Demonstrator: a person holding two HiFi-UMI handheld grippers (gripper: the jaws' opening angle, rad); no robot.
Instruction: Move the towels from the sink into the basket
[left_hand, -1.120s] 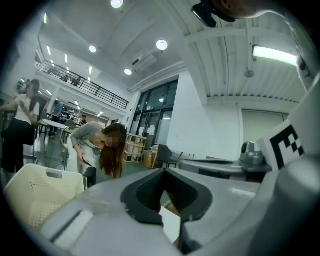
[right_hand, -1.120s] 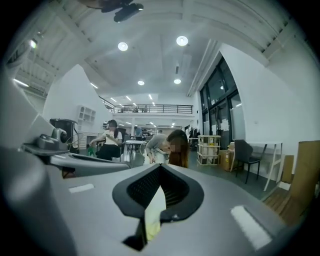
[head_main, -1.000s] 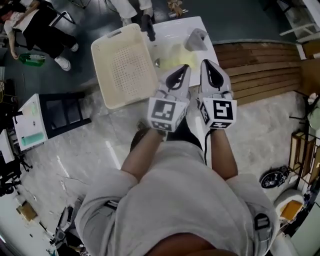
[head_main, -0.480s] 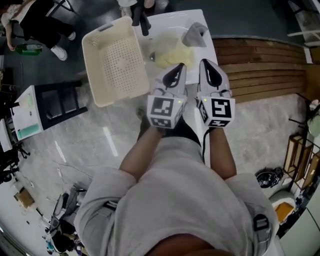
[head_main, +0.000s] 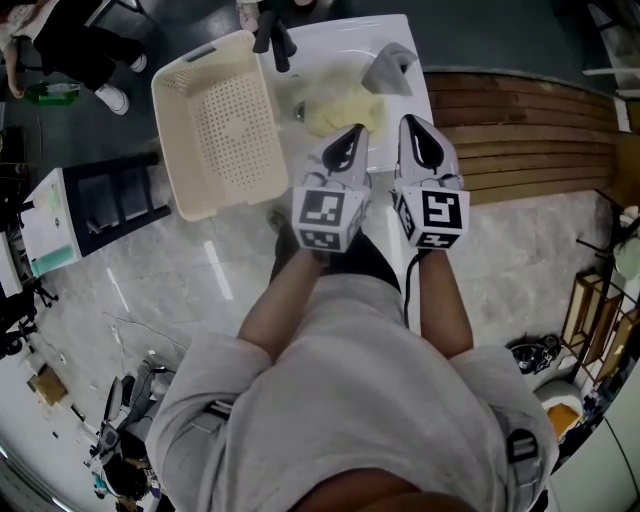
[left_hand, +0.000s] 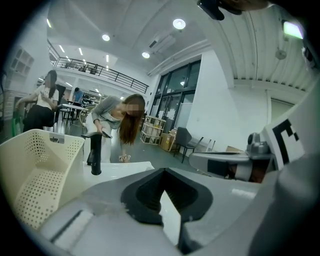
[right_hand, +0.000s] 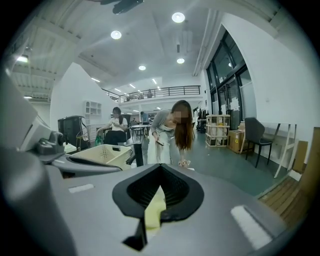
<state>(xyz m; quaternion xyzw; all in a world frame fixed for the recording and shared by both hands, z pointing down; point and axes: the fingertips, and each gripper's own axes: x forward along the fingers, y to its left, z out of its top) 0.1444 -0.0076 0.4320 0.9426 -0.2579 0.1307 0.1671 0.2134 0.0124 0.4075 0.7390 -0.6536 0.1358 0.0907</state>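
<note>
A white sink (head_main: 335, 48) holds a yellow towel (head_main: 340, 108) and, at its far right, a grey towel (head_main: 390, 70). A cream perforated basket (head_main: 215, 125) stands empty against the sink's left side. My left gripper (head_main: 350, 140) and right gripper (head_main: 418, 135) hover side by side over the sink's near edge, both shut and holding nothing. In the left gripper view, the left gripper (left_hand: 162, 170) points past the basket (left_hand: 35, 170). The right gripper view shows the right gripper (right_hand: 160, 166) with the yellow towel (right_hand: 154, 212) below it.
A black faucet (head_main: 272, 40) rises at the sink's far left edge. A person (right_hand: 170, 132) bends over beyond the sink. Wooden decking (head_main: 520, 130) lies to the right. A dark shelf unit (head_main: 120, 205) stands left of the basket on the marble floor (head_main: 520, 260).
Both grippers have edged forward toward the sink, still side by side and shut. The basket and sink have shifted up and left in the head view.
</note>
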